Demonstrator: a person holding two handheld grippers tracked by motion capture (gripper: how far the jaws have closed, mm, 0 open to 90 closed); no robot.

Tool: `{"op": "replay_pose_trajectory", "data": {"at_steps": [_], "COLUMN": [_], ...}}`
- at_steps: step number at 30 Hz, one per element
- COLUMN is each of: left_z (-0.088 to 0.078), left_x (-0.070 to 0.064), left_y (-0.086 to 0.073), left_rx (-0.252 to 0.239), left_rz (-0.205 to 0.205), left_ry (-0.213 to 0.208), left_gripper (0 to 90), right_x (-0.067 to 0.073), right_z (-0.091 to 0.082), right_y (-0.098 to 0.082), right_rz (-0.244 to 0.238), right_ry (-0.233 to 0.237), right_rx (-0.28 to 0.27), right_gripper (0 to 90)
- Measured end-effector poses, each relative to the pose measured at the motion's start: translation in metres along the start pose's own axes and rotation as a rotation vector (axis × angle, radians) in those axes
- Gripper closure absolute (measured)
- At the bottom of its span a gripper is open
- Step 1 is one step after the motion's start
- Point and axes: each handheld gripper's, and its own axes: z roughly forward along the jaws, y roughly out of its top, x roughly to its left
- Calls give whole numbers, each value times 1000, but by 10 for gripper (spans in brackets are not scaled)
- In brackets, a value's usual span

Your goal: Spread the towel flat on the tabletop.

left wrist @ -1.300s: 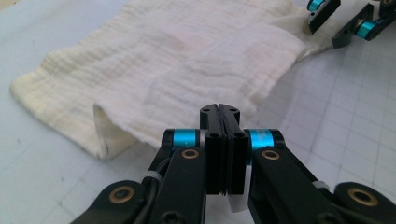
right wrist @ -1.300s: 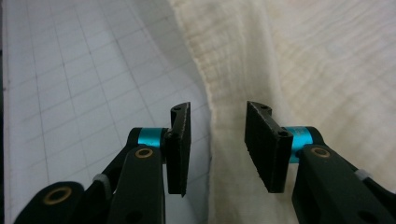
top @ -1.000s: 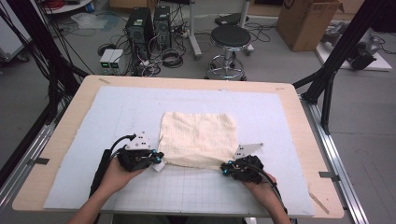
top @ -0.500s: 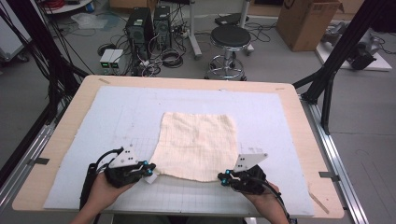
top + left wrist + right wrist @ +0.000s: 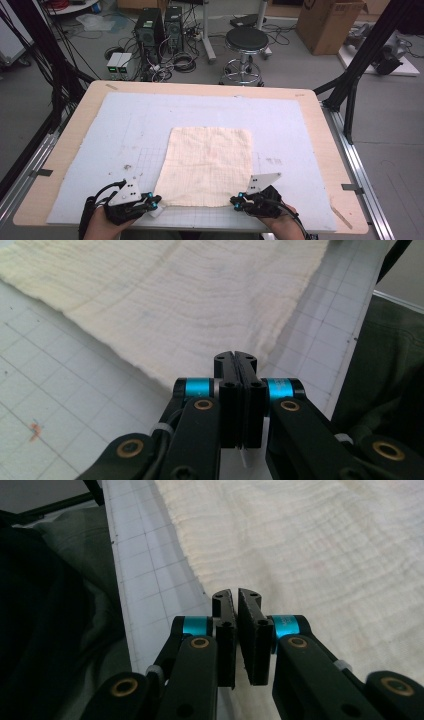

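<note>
- Two hand-held grippers sat at the bottom of the high view: the left gripper [image 5: 154, 202] at lower left, the right gripper [image 5: 236, 201] just right of centre, each in a person's hand.
- In the left gripper view the left gripper's [image 5: 235, 356] jaws were pressed fully together, pinching a small white tab that showed beneath them; whether that tab was the cloth's corner could not be told.
- In the right gripper view the right gripper's [image 5: 234, 594] jaws stood a narrow slit apart and had just been opening slightly; nothing clearly lay between them.
- The cream cloth [image 5: 209, 164] lay flat in the middle of the grey gridded mat [image 5: 300, 130], its near corners right by the two gripper tips.
- Up close the cloth [image 5: 170, 300] showed a crinkled, gauze-like weave; it looked light, soft and limp, likely to sag and fold rather than hold shape, and not fragile.
- The best hold appeared to be a thin pinch at each near corner or along the near hem [image 5: 192, 575].
- Compared with a second earlier, both grippers had drawn toward the bottom edge of the frame, and the cloth, then wider than deep, stretched out longer toward the person.
- The mat rested on a wooden table [image 5: 65, 150], with a stool [image 5: 247, 42] beyond at upper centre.
</note>
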Motion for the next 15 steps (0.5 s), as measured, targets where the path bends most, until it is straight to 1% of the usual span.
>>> {"op": "replay_pose_trajectory", "data": {"at_steps": [1, 2, 3, 4, 6, 7, 8, 10, 13, 15], "left_z": [1, 1, 0, -1, -1, 0, 1, 5, 12, 18], "left_x": [0, 2, 3, 4, 8, 11, 14, 22, 37, 47], "left_y": [-1, -1, -1, 0, 2, 3, 4, 7, 15, 20], "left_rx": [-10, -20, -31, -44, -65, -75, -76, -82, -105, -126], "left_rz": [-11, -21, -30, -30, -47, -57, -62, -81, -110, -126], "left_ry": [-6, -24, -37, -35, -37, -30, -22, -11, 5, 48], "left_gripper": [879, 849, 791, 755, 718, 704, 687, 654, 642, 631], "right_x": [0, 0, -2, -2, -3, -5, -8, -15, -30, -45], "right_z": [-1, -1, -3, -5, -10, -12, -14, -17, -20, -19], "right_y": [0, 0, 1, 2, 5, 6, 8, 12, 21, 28], "right_rz": [12, 21, 31, 31, 33, 40, 41, 59, 81, 82], "right_ry": [4, 10, 21, 31, 14, 8, -9, -44, -101, -165], "right_rx": [-4, -14, -25, -39, -68, -75, -83, -92, -106, -108], "right_gripper": [791, 721, 714, 697, 644, 633, 621, 619, 602, 602]}}
